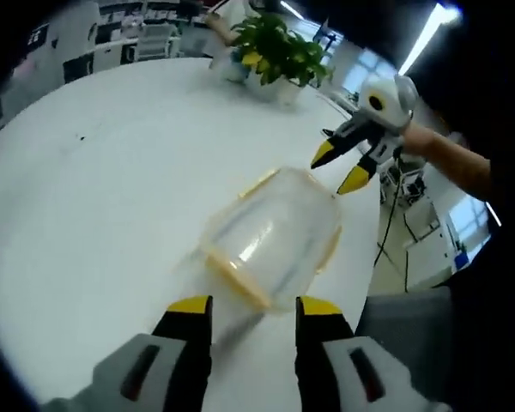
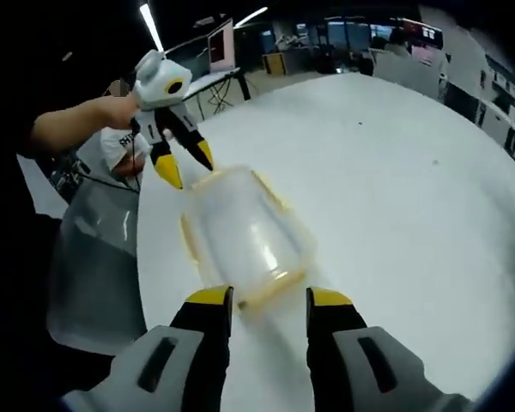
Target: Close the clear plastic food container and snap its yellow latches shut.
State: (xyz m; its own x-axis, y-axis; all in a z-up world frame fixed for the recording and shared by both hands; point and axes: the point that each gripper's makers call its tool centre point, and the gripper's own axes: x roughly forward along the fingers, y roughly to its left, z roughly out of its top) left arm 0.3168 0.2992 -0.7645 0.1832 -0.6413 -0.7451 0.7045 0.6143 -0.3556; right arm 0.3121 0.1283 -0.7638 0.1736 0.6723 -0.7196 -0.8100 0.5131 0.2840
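Observation:
A clear plastic food container [image 1: 275,233] with yellow latches lies on the white table [image 1: 94,197], near its edge. The lid sits on it; whether the latches are snapped down is too blurred to tell. My left gripper [image 1: 253,309] is open, its yellow tips just short of the container's near end with nothing between them. At the far end my right gripper [image 1: 338,168] hovers open, a little above the container. In the right gripper view the container [image 2: 245,232] lies straight ahead of the open right gripper [image 2: 270,300], and the left gripper [image 2: 186,167] hangs open over its far end.
A potted green plant [image 1: 279,53] stands at the table's far side. A grey chair back [image 2: 94,257] stands close to the table edge beside the container. A person's arm [image 2: 73,124] holds the gripper. Desks and office furniture fill the background.

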